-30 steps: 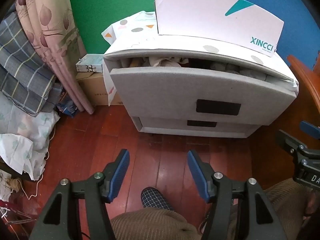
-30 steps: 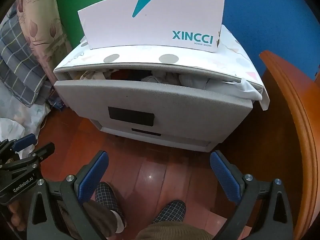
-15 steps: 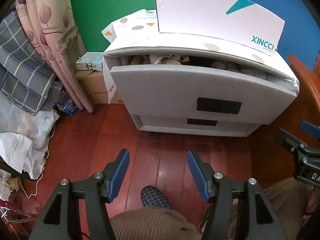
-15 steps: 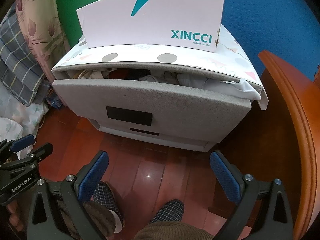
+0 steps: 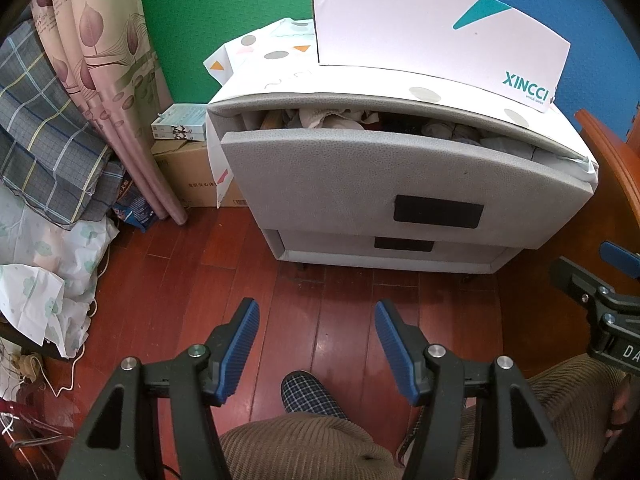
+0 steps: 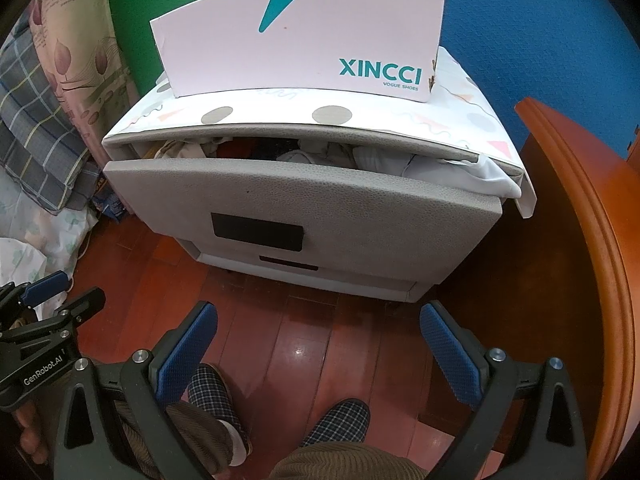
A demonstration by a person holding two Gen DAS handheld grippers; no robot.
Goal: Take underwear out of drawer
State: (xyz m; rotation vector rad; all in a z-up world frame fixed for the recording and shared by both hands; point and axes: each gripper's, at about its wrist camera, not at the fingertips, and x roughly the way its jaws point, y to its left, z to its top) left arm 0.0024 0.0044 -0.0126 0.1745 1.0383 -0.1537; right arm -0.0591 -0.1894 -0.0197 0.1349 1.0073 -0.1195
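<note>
A grey two-drawer cabinet stands on the wooden floor; its top drawer (image 5: 384,184) (image 6: 304,204) is pulled partly out. Crumpled underwear and other clothes (image 5: 332,118) (image 6: 320,156) show in the gap under the cabinet top, most of them hidden. My left gripper (image 5: 316,316) hangs open over the floor, well short of the drawer front, nothing between its blue pads. My right gripper (image 6: 318,320) is open too, wider, also above the floor in front of the cabinet. Each gripper shows at the edge of the other's view.
A white XINCCI shoe box (image 6: 300,44) sits on the cabinet top. The lower drawer (image 5: 400,246) is closed. A curtain (image 5: 104,92), bedding and a cardboard box (image 5: 188,176) crowd the left; a wooden bed frame (image 6: 580,240) curves along the right. A person's slippered feet (image 6: 336,420) are below.
</note>
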